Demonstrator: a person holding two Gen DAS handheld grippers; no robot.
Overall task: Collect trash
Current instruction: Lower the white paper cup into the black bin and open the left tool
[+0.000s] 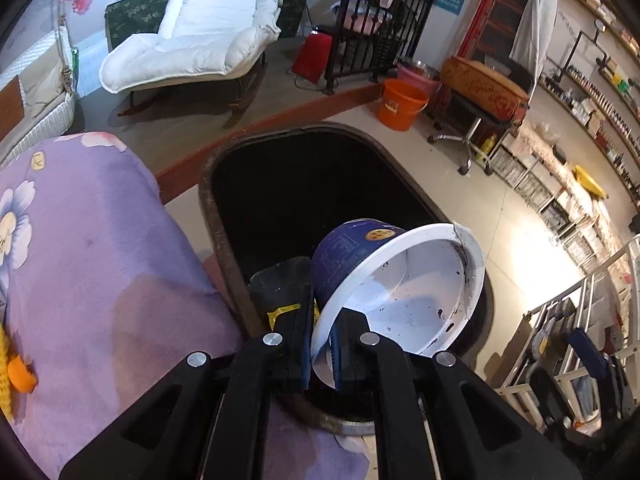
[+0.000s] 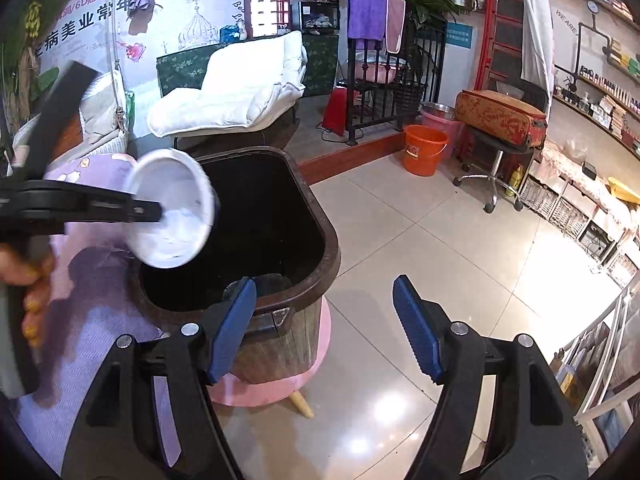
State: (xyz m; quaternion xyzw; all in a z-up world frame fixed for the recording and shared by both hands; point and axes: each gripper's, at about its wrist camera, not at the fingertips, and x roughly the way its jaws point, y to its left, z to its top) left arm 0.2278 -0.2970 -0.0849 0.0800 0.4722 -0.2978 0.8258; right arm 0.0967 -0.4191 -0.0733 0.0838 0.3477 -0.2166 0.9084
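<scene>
My left gripper [image 1: 322, 354] is shut on the rim of an empty instant-noodle cup [image 1: 400, 284], blue outside and white inside, and holds it tilted over the dark opening of a brown trash bin [image 1: 224, 240]. In the right wrist view the same cup [image 2: 172, 208] hangs over the bin [image 2: 316, 216], clamped by the left gripper [image 2: 154, 211] coming in from the left. My right gripper [image 2: 324, 328] is open and empty, its blue pads [image 2: 416, 328] spread over the bin's near corner and the tiled floor.
The bin stands on a pink stool [image 2: 280, 384] beside a purple flowered blanket [image 1: 92, 264]. An orange bucket [image 1: 400, 104], a white cushioned lounger [image 1: 192, 40], a black railing [image 2: 384, 96], a wheeled stool [image 2: 492, 156] and shelves [image 1: 560, 208] stand around the tiled floor.
</scene>
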